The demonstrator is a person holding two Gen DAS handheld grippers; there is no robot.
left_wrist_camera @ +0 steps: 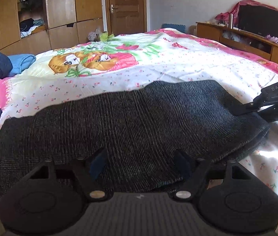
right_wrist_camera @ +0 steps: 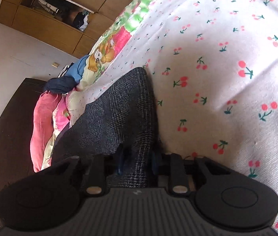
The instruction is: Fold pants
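Partly hiding both grippers' fingertips, the dark pants (left_wrist_camera: pixel 131 122) sit clamped in right jaws, left jaws spread wide.

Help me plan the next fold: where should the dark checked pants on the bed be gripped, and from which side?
Grip the dark checked pants at their near edge, where the cloth lies doubled. Come in low from the near side of the bed, sliding one finger under. The far edge lies flat on the sheet, harder to get under.
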